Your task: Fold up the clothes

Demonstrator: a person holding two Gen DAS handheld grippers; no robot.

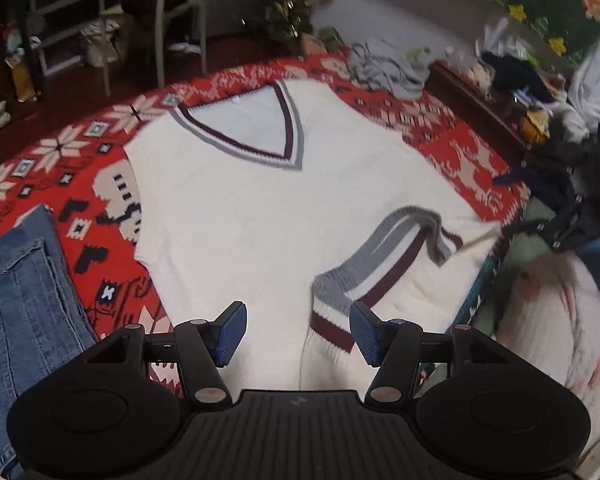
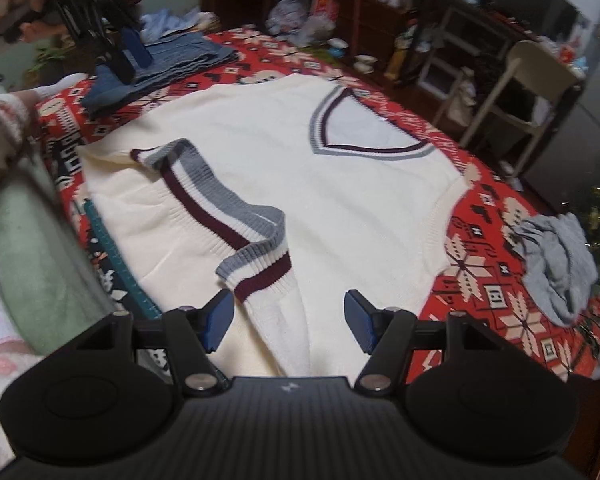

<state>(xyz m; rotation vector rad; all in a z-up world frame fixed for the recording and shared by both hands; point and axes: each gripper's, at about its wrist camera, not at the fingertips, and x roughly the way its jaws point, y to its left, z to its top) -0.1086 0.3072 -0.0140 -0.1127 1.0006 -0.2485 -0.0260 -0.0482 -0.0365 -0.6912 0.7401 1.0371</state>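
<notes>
Lying flat on a red patterned cloth (image 1: pixel 452 152), the cream knitted vest (image 1: pixel 236 216) spreads straight ahead of both grippers, its V-neck (image 2: pixel 364 136) at the far end, trimmed in grey, white and maroon stripes. The striped ribbed hem (image 2: pixel 228 208) is turned up over the body and twisted, so its band runs slantwise; its nearest corner sits just beyond the left finger (image 2: pixel 218 320) of the right gripper (image 2: pixel 288 320) and just ahead of the right finger (image 1: pixel 366 334) of the left gripper (image 1: pixel 298 334). Both grippers hover over the vest's near edge with their blue-padded fingers spread apart, clasping nothing. Folded denim (image 1: pixel 24 292) lies to the left of the left gripper; a crumpled grey garment (image 2: pixel 556 264) lies to the right of the right gripper, near the cloth's edge.
</notes>
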